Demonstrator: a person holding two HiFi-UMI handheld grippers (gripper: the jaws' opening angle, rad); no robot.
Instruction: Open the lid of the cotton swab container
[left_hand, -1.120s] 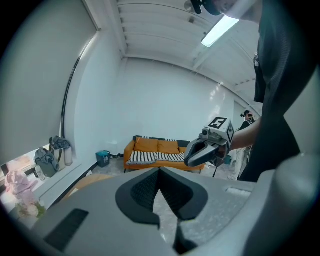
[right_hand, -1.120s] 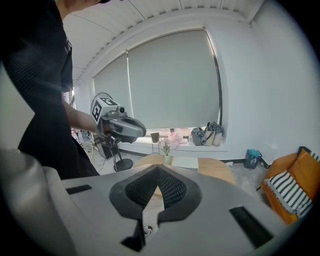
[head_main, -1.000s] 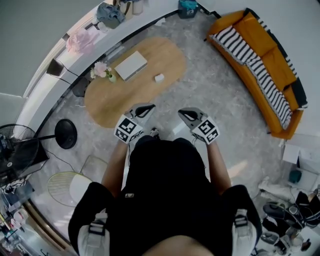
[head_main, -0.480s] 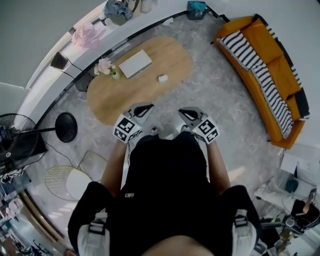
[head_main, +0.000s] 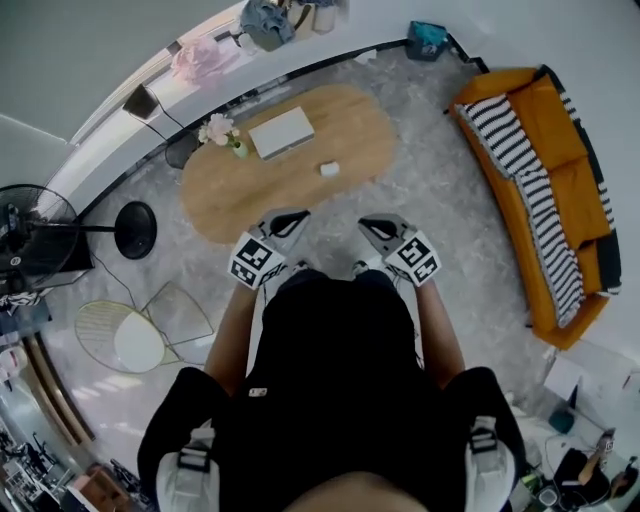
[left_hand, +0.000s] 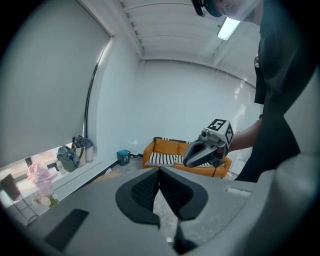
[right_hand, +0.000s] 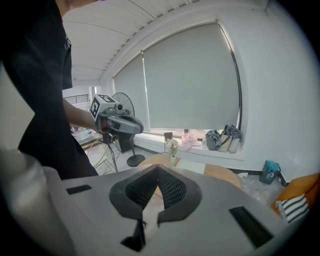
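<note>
A small white container (head_main: 329, 169) sits on the oval wooden table (head_main: 230, 195), ahead of me on the floor below. Its lid cannot be made out from here. My left gripper (head_main: 296, 214) and right gripper (head_main: 366, 223) are held side by side in front of my body, short of the table's near edge and well above it. Both are shut, with nothing between the jaws. In the left gripper view the jaws (left_hand: 160, 171) meet and the right gripper (left_hand: 206, 148) shows beyond them. In the right gripper view the jaws (right_hand: 157, 169) meet too, and the left gripper (right_hand: 118, 123) is at the left.
On the table also lie a flat grey-white box (head_main: 281, 132) and a vase of flowers (head_main: 222, 131). An orange sofa with striped cushions (head_main: 545, 190) stands at the right. A standing fan (head_main: 40, 232) and a wire chair (head_main: 130, 335) are at the left, and a window ledge (head_main: 120, 125) runs behind the table.
In the head view the whole room has slid to the right and turned a little; the table sits slightly lower in the picture. Both grippers keep the same pose, shut.
</note>
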